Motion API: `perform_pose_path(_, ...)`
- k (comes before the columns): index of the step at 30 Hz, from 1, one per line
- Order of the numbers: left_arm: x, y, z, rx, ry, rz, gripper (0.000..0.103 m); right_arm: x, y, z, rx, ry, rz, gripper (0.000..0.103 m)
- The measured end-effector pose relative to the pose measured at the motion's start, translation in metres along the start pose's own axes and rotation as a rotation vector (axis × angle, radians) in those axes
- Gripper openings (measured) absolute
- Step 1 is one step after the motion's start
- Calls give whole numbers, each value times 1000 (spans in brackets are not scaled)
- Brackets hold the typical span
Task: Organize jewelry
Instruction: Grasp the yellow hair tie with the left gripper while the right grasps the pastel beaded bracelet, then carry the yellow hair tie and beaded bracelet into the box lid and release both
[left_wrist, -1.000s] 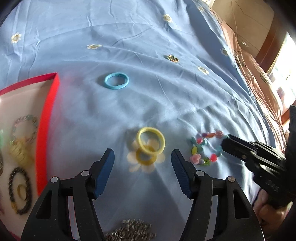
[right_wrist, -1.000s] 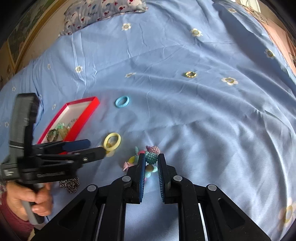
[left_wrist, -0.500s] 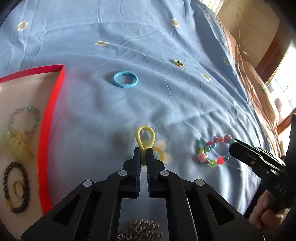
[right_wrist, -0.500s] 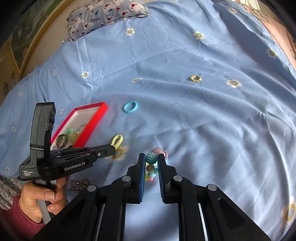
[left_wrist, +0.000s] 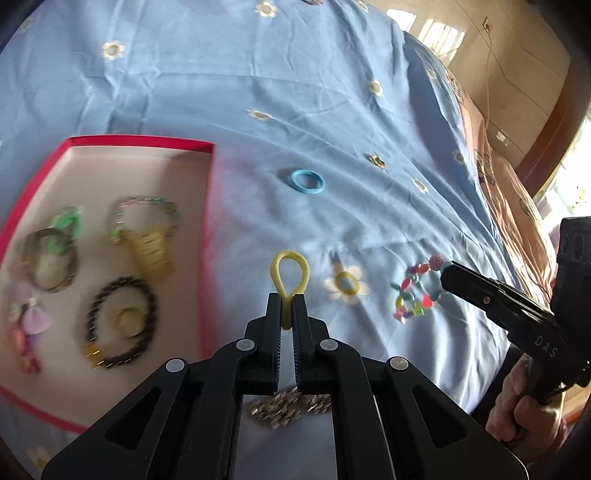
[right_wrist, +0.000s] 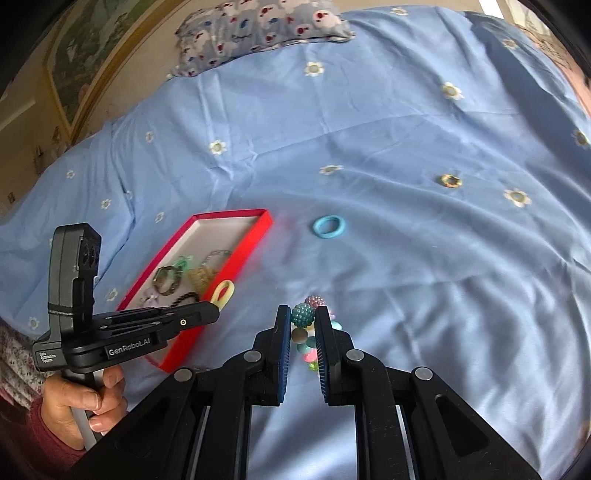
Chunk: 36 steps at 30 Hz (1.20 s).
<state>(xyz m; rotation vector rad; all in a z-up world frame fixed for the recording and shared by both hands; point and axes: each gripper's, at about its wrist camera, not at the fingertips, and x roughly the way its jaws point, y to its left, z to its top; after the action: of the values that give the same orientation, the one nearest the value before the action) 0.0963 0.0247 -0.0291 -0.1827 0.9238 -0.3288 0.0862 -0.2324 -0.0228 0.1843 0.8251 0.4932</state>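
My left gripper (left_wrist: 287, 301) is shut on a yellow hair ring (left_wrist: 289, 271), squeezed into a loop and held above the blue sheet just right of the red tray (left_wrist: 207, 236); the ring also shows in the right wrist view (right_wrist: 224, 291). The tray holds several bracelets and trinkets. My right gripper (right_wrist: 302, 314) is shut on a colourful bead bracelet (right_wrist: 303, 314), which hangs from its fingers in the left wrist view (left_wrist: 415, 291). A light-blue hair ring (left_wrist: 307, 181) lies on the sheet beyond.
A silver chain pile (left_wrist: 288, 406) lies under my left gripper. A small gold ring (right_wrist: 450, 181) sits far right on the sheet. A patterned pillow (right_wrist: 258, 29) lies at the bed's far end. The bed edge drops off at the right (left_wrist: 517, 184).
My left gripper closed on the yellow ring, lifted it and moved left toward the tray. My right gripper stayed shut on the bead bracelet and lifted it slightly.
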Motion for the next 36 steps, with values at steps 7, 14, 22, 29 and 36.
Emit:
perform_pose_path(7,-23,28,-11,-63,-27,32,4,11,29,5,-45,13,55,13)
perform_pose_path(14,-43,60,-25,-136,-46,70,4,21,54,6,-78,27,100,13)
perform_pose_path(22,-58,88,-39,-193,-61,110,4,32,80,5,-117,51,141,13)
perform_pose_path(29,-69,106,-45,-225,-77,134,4,42,102,5,-150,70,176,13)
perform_pose_path(36,-72,118,-46,-246,-78,147,4,57,126,5,-192,86,212,13)
